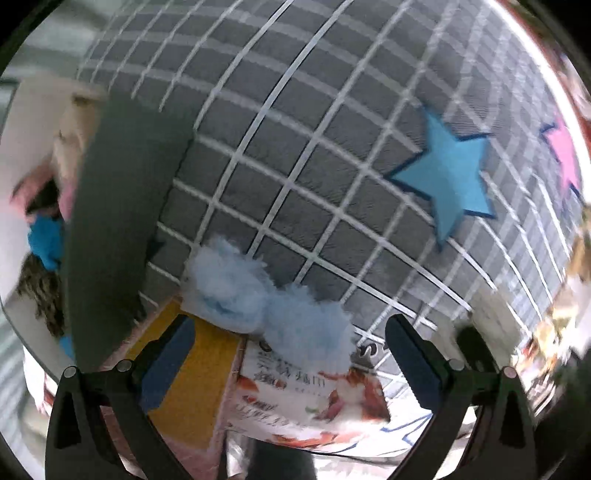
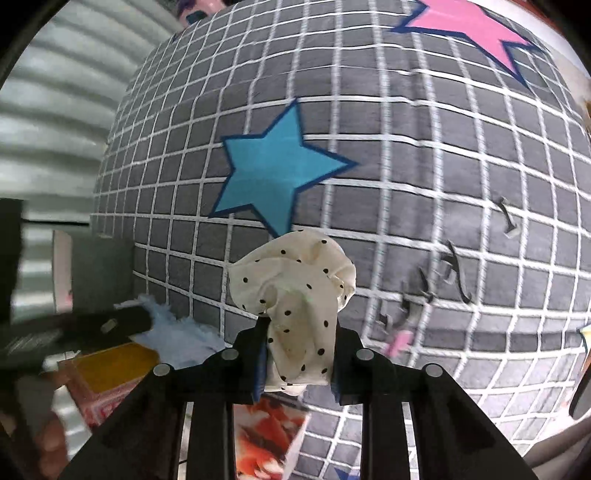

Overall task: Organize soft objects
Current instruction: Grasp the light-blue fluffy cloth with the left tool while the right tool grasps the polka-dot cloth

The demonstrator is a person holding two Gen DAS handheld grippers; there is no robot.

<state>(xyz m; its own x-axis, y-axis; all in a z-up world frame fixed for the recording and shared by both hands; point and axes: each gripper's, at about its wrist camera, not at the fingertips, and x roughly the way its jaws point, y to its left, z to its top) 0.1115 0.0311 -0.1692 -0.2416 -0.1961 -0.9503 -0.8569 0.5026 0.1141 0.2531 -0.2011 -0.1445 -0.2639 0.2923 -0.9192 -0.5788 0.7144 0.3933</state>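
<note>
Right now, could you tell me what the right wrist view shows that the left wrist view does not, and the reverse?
Only the right wrist view shows the right gripper shut on a cream polka-dot cloth, plus dark characters printed on the bedding. Only the left wrist view shows the left gripper open, its fingers either side of the fluffy light-blue item, and a blurred plush toy at the left edge. Both show the grey checked bedding, the blue star, the pink star and the yellow box.

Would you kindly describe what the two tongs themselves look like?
Both the left tongs and the right tongs are matte black plastic with silver round pivot pins. Their fingers carry dark blue pads. No cables, markings or sleeves are visible.
</note>
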